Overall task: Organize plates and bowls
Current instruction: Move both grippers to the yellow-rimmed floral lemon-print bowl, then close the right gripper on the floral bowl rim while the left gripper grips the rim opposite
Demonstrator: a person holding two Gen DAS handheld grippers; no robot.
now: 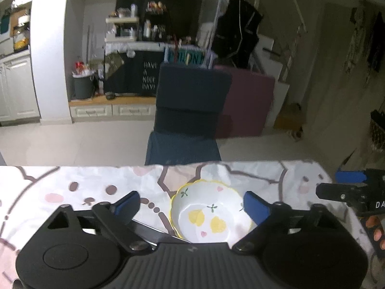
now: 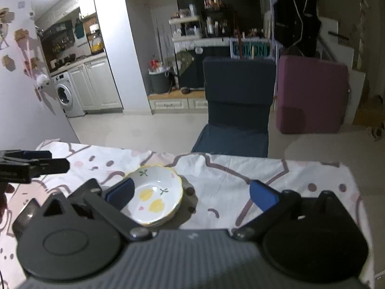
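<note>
The bowl (image 1: 207, 213) is sitting between the spread fingers of the left hand-held gripper (image 1: 192, 203), blocking its 12 o'clock path. At 3 o'clock the right hand-held gripper (image 1: 341, 187) is hovering nearby. Bare surface (image 2: 300, 180) is lying open right of the bowl.

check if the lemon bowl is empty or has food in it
Empty: the lemon bowl sits upright on the tablecloth, showing only its painted lemons and leaves inside.

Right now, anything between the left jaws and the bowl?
Nothing visible. The left gripper is open, and the bowl sits on the tablecloth between its jaws with no other object in the gap. The right gripper, also open, is off to the side, its left jaw overlapping the bowl's rim in its own view.
</note>
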